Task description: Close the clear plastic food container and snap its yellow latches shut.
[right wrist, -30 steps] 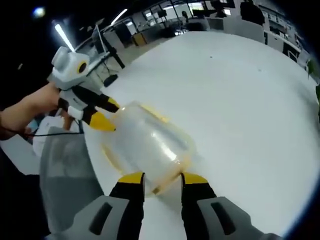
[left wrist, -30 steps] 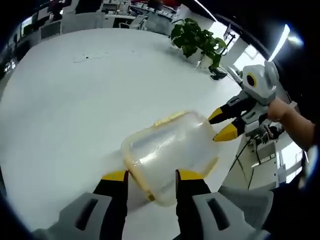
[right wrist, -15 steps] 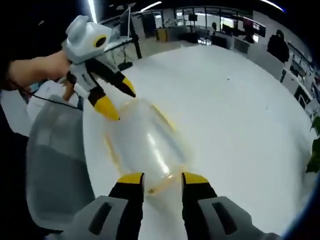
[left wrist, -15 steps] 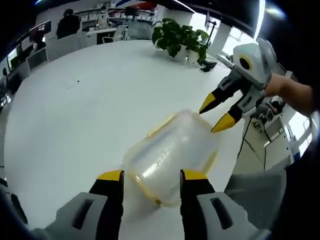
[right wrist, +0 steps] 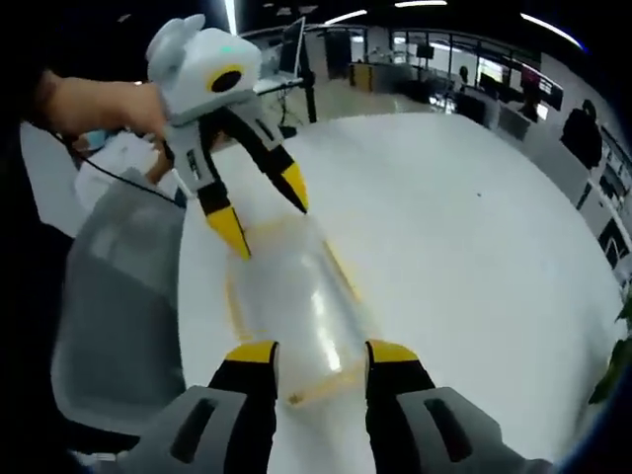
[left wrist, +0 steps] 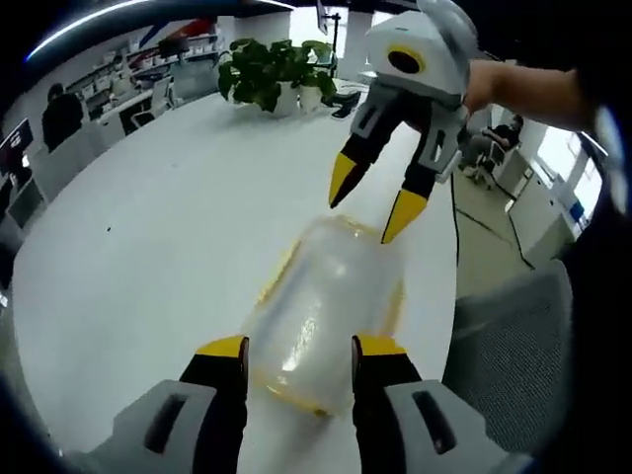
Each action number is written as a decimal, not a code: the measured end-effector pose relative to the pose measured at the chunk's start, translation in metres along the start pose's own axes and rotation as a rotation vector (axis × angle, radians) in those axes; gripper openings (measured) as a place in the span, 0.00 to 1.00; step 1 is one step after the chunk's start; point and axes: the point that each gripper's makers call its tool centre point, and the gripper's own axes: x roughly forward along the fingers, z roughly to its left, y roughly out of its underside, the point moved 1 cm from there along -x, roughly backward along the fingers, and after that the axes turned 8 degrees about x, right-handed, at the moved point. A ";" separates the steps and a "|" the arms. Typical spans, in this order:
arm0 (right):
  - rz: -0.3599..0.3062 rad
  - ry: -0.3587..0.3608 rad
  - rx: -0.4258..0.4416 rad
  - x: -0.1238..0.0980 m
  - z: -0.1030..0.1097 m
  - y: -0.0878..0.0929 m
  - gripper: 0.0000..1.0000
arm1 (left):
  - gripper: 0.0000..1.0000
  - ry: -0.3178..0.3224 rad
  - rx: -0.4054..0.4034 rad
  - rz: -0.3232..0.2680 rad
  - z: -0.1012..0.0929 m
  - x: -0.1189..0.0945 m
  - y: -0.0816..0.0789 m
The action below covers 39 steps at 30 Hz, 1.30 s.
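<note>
In the left gripper view, a white table (left wrist: 148, 227) is spread across the left side, with desks and a seated person far behind it. At the bottom, the left gripper (left wrist: 296, 348) is seen with its yellow-tipped jaws parted, one on either side of the near end of the clear plastic food container (left wrist: 331, 311). Whether the tips touch the container cannot be told. The container is laid on the table near its edge, with yellow latches (left wrist: 272, 286) along its rim. A potted plant (left wrist: 269, 71) is placed at the far edge of the table. Above the far end of the container, the right gripper (left wrist: 367, 202) is held by a hand (left wrist: 484, 84), jaws spread and tips pointed down, just over the lid. A grey chair (left wrist: 513, 355) is seen to the right.

In the right gripper view, the chair (right wrist: 118, 306) is at the left. The left gripper (right wrist: 267, 219) is held over the far end of the container (right wrist: 296, 306), jaws apart. The right gripper (right wrist: 321, 352) is seen at the bottom, its jaws open astride the near end. The table (right wrist: 474, 247) is spread to the right.
</note>
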 end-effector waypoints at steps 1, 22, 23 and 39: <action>0.000 -0.003 0.002 0.001 0.001 -0.001 0.34 | 0.34 0.014 0.000 -0.002 -0.002 0.001 -0.001; 0.025 -0.066 -0.078 0.032 0.022 -0.019 0.32 | 0.31 0.082 0.176 0.002 -0.015 0.023 -0.016; 0.024 -0.069 -0.081 0.033 0.022 -0.019 0.32 | 0.31 0.082 0.181 0.003 -0.014 0.023 -0.016; 0.036 -0.063 -0.127 0.042 0.018 -0.023 0.33 | 0.32 0.104 0.240 0.024 -0.016 0.031 -0.014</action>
